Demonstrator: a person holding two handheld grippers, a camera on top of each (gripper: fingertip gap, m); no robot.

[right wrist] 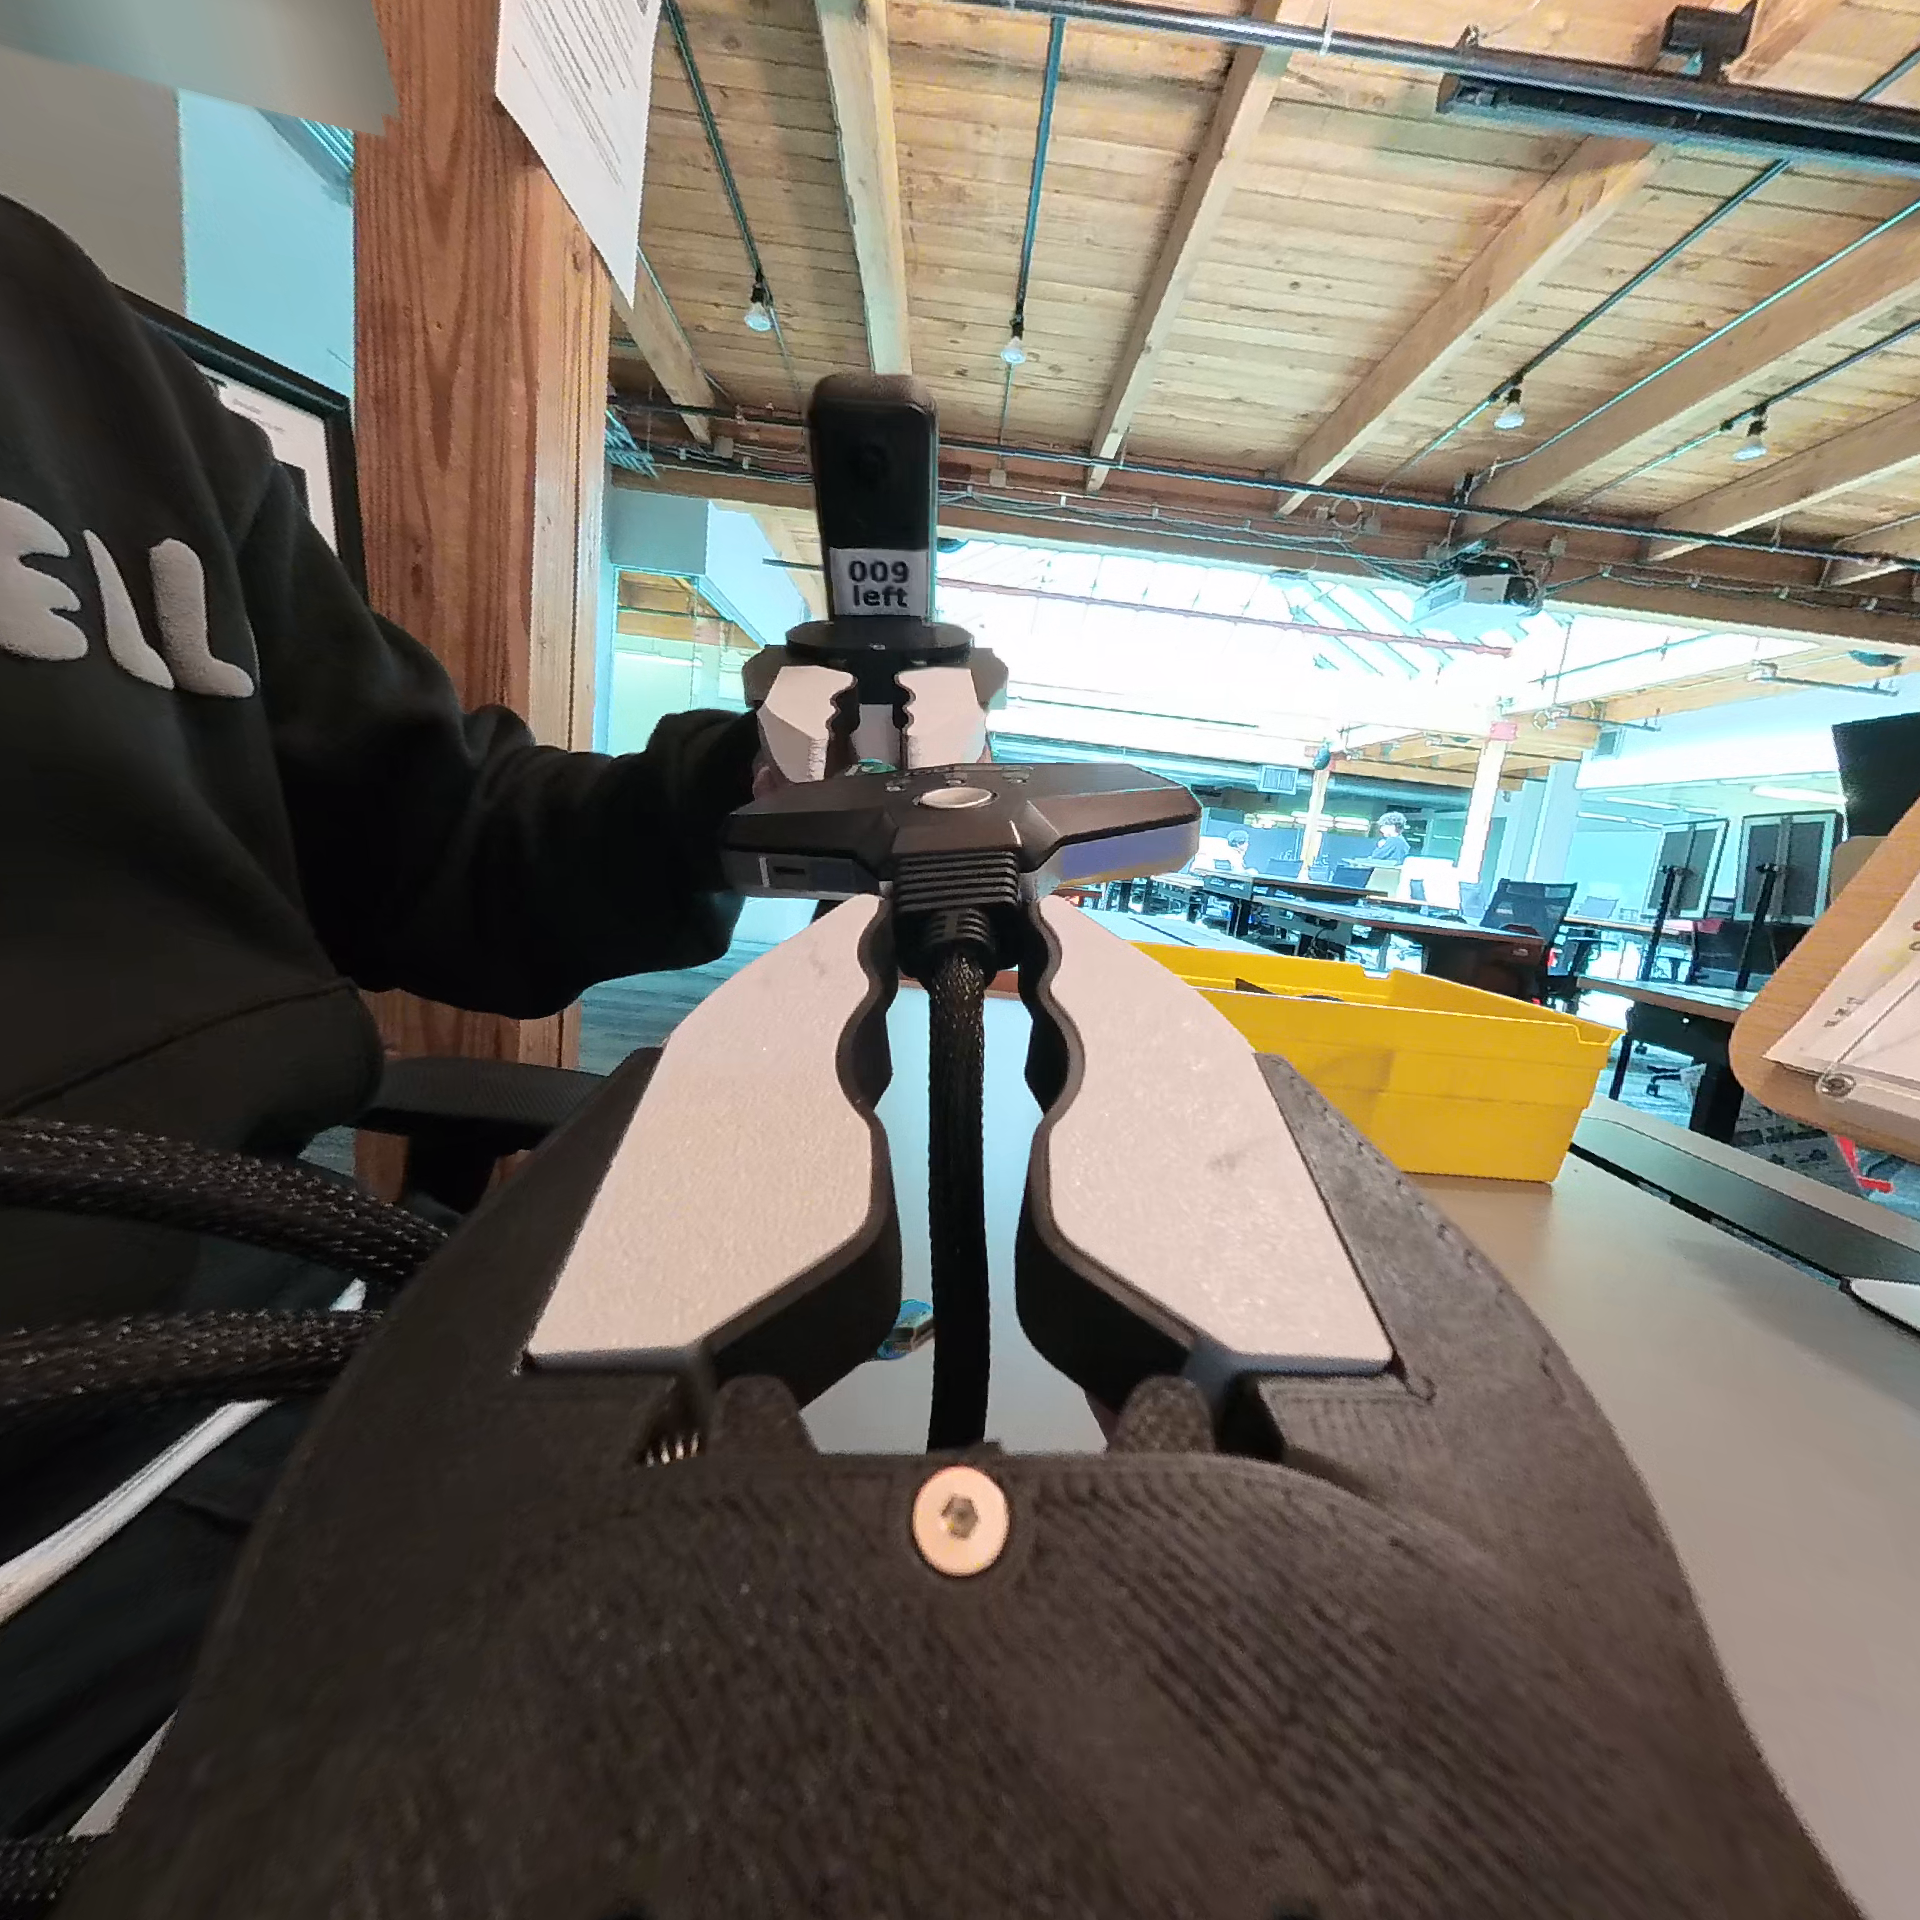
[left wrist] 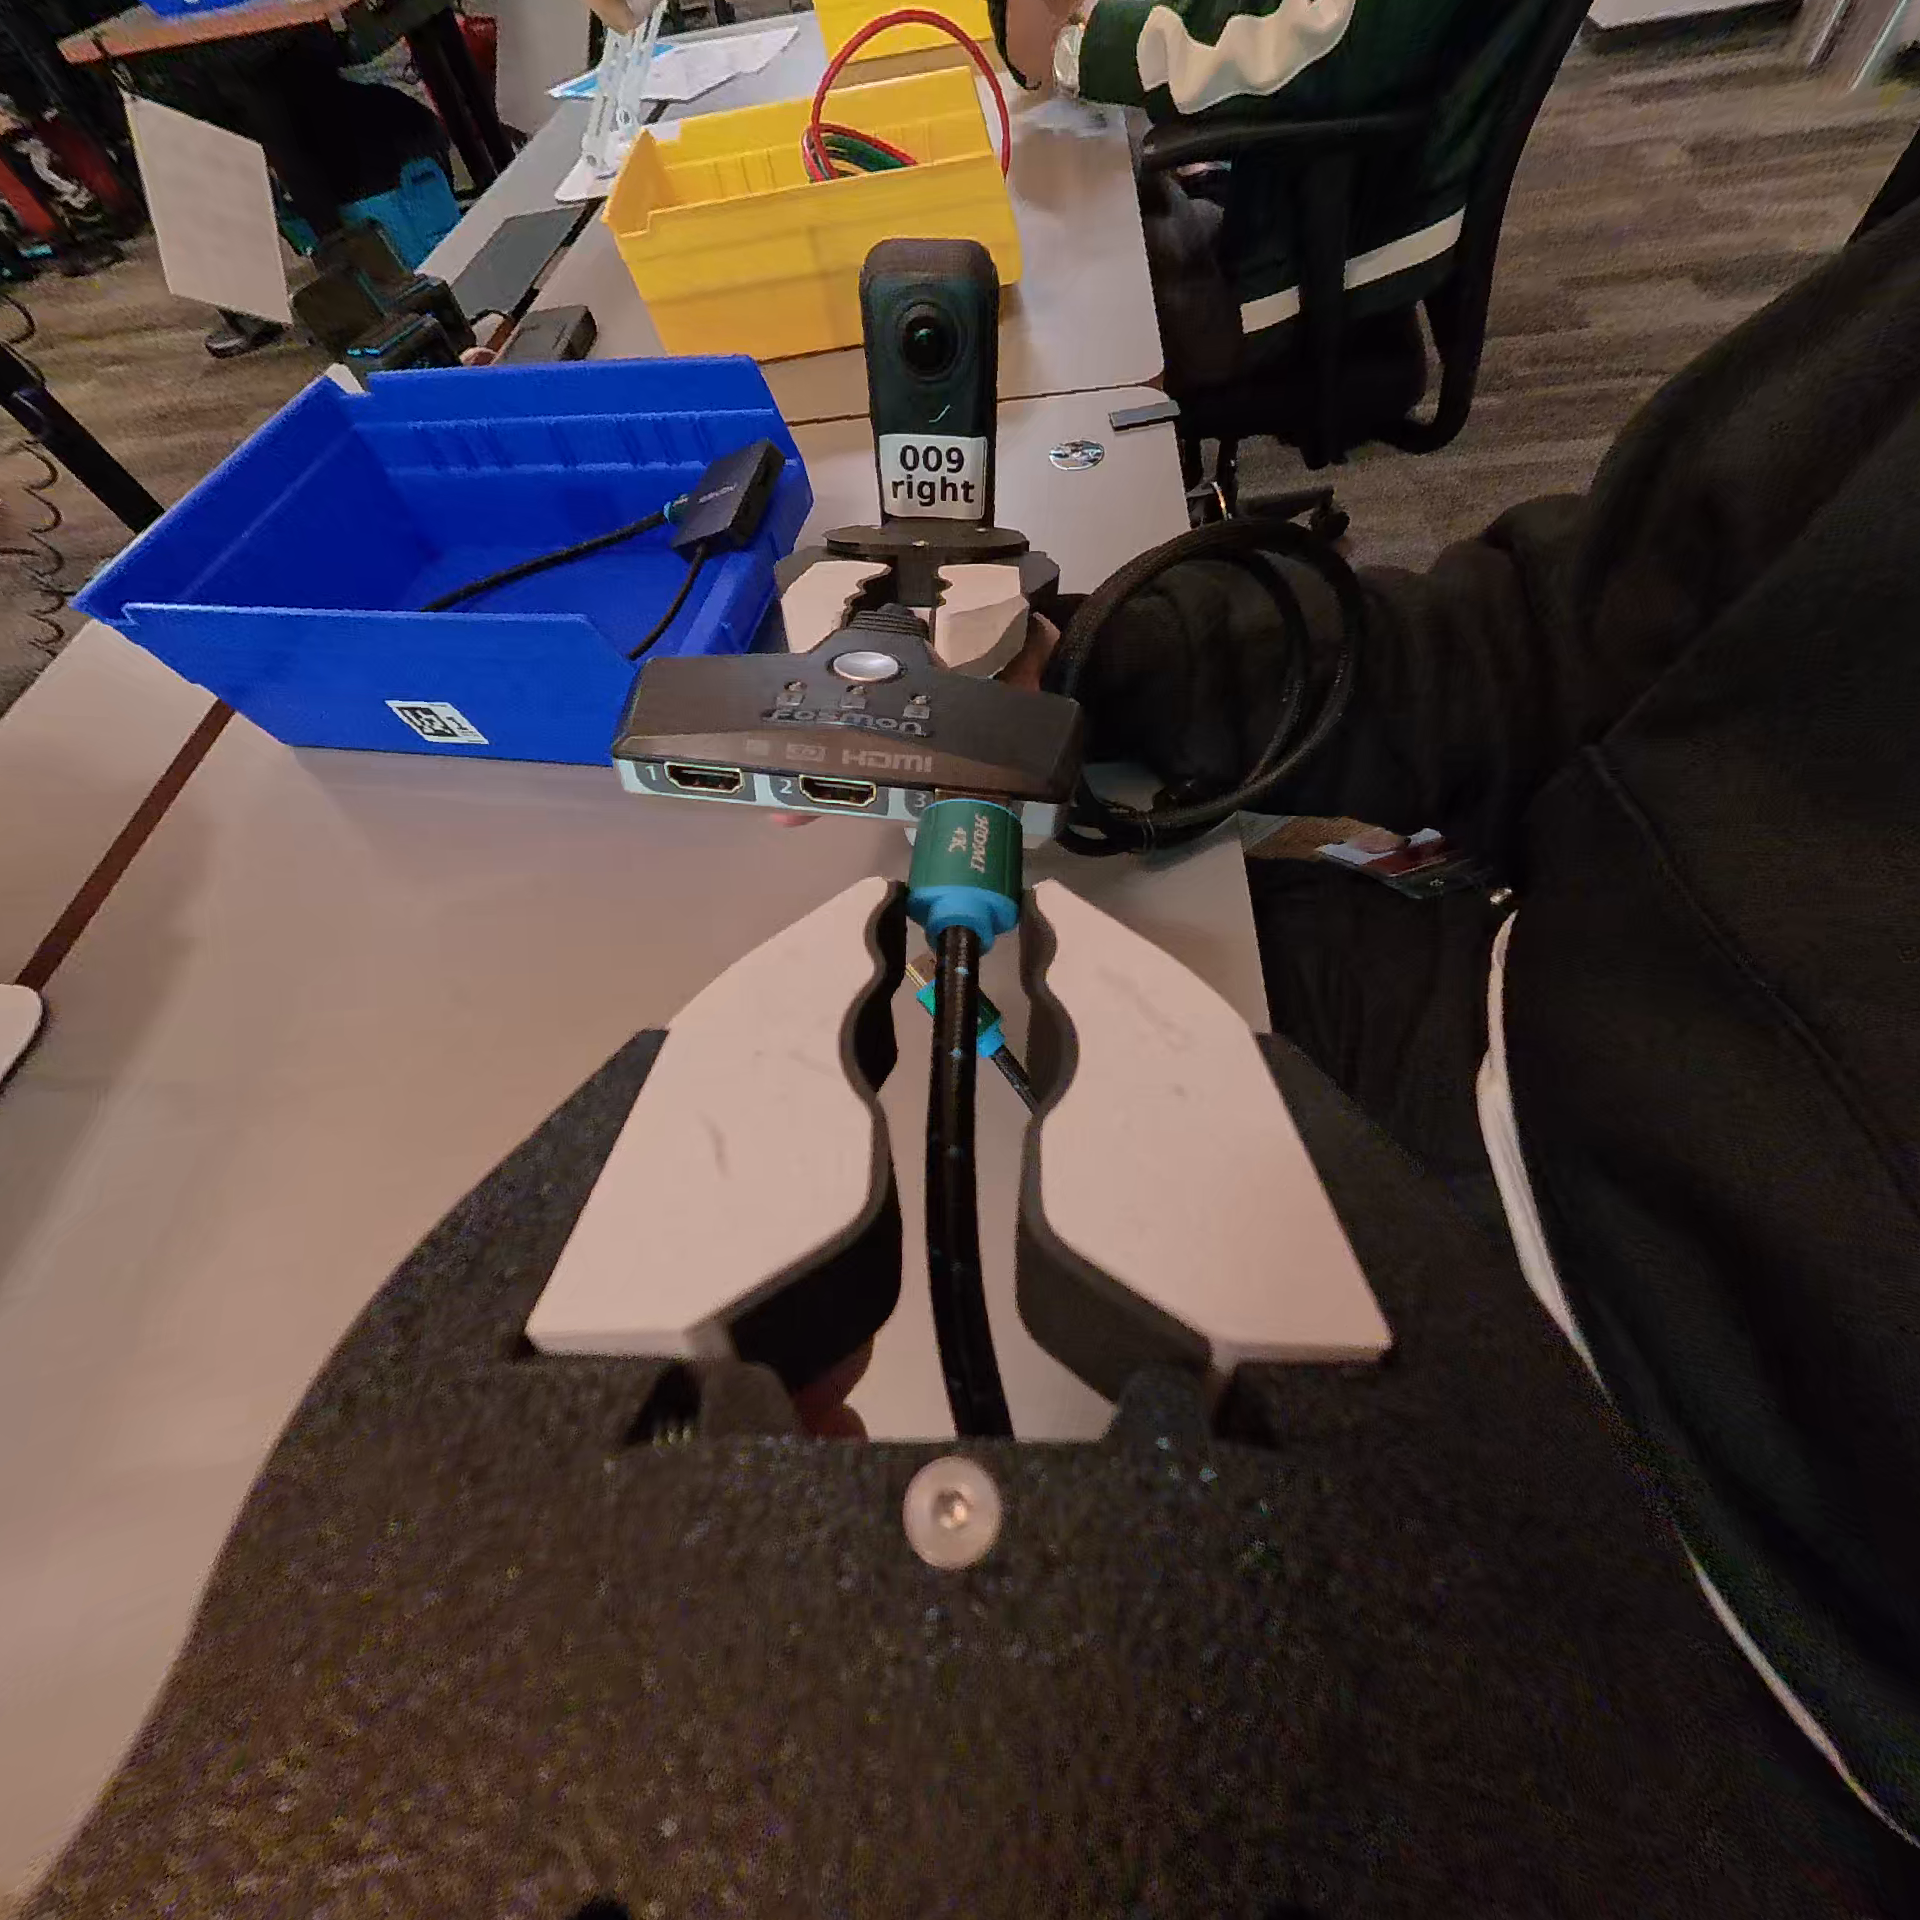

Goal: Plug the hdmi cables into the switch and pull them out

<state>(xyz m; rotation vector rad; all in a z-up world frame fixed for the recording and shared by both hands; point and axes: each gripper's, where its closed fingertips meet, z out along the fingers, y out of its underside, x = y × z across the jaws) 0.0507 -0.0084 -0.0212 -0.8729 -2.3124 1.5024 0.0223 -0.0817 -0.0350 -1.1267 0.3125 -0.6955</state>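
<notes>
- We hold the switch point(left wrist: 852, 727) up above the table point(left wrist: 416, 987), between our two grippers, and we place everything else relative to it.
- Behind the switch, our right gripper point(right wrist: 951, 914) is closed on the ribbed collar of the switch's own braided lead point(right wrist: 956, 1143), which steadies the box from the back.
- In front of the switch, our left gripper point(left wrist: 961, 904) is closed on the blue collar of the green HDMI plug point(left wrist: 961, 847), with its cable point(left wrist: 961, 1195) running back between the fingers.
- The plug's tip sits at the switch's third port; the other two ports on that face stand empty.
- We cannot tell whether the plug is fully seated, so the step in hand is either the last push in or the start of the pull out.
- We judge the next move needs a straight line along the port's axis, no twisting, with the right gripper bracing against it.
- Left of the switch, a blue bin point(left wrist: 312, 644) holds another adapter point(left wrist: 727, 488).
</notes>
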